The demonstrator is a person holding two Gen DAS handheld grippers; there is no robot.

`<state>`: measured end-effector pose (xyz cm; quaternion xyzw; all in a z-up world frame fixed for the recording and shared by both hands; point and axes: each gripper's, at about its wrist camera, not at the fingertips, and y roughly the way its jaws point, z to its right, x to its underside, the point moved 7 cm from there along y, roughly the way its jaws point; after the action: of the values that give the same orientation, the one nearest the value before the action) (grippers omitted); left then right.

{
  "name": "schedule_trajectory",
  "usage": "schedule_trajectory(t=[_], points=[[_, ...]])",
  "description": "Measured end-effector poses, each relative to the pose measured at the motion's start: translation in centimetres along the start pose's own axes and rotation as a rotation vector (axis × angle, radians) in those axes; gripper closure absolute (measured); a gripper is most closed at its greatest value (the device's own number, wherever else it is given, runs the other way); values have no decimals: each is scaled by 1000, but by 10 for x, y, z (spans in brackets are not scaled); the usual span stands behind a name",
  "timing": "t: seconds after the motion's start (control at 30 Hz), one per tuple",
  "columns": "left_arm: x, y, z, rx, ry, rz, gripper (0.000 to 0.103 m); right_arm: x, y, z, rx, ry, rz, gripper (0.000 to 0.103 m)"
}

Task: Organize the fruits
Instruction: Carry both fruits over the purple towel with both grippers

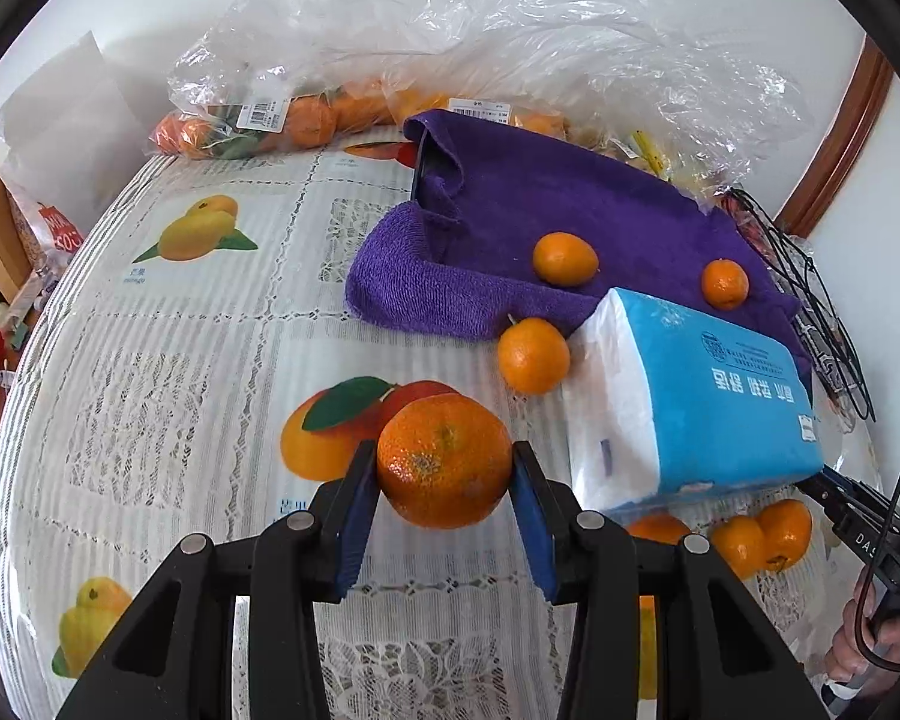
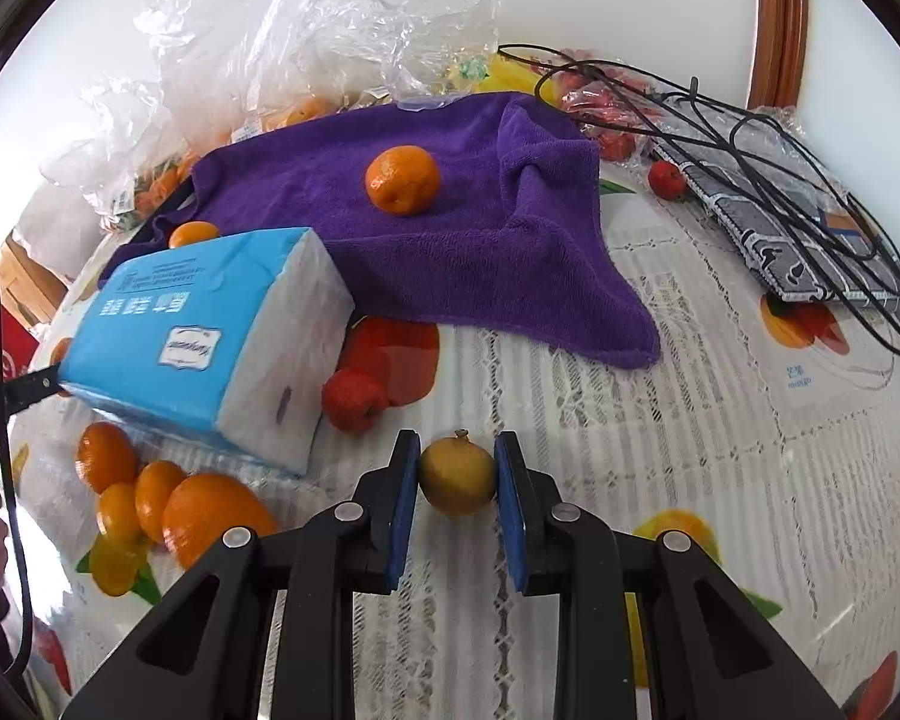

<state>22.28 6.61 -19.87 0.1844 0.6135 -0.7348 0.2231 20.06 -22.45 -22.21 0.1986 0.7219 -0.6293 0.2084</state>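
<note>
My left gripper (image 1: 445,461) is shut on a large orange mandarin (image 1: 444,459), held above the fruit-print tablecloth. Two small oranges (image 1: 565,259) lie on the purple towel (image 1: 558,216); a third (image 1: 533,355) rests against the towel's edge. My right gripper (image 2: 457,473) is shut on a small yellow-brown round fruit (image 2: 457,473). In the right wrist view one orange (image 2: 402,180) sits on the purple towel (image 2: 450,252), a red fruit (image 2: 354,399) lies beside the tissue pack, and several oranges (image 2: 168,507) cluster at lower left.
A blue tissue pack (image 1: 702,402) lies right of the held mandarin. Clear plastic bags of oranges (image 1: 306,114) line the back by the wall. Black cables and a patterned pouch (image 2: 774,228) lie at the right. A small red fruit (image 2: 666,179) sits near them.
</note>
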Motion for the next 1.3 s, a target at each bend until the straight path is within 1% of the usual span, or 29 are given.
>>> schedule_trajectory(t=[0.33, 0.47, 0.53, 0.73, 0.97, 1.3], points=[[16, -36, 26, 46, 24, 39, 62, 4, -58, -30, -32, -48, 92, 78], [22, -52, 39, 64, 31, 58, 62, 3, -71, -42, -41, -71, 102, 78], [25, -59, 46, 72, 33, 67, 62, 0, -80, -49, -57, -87, 121, 78], [26, -73, 65, 92, 49, 77, 62, -10, -94, -60, -70, -97, 152, 78], [5, -83, 80, 101, 69, 112, 62, -33, -105, -72, -89, -112, 194, 78], [-38, -78, 97, 119, 106, 136, 62, -82, -103, -71, -82, -93, 238, 78]])
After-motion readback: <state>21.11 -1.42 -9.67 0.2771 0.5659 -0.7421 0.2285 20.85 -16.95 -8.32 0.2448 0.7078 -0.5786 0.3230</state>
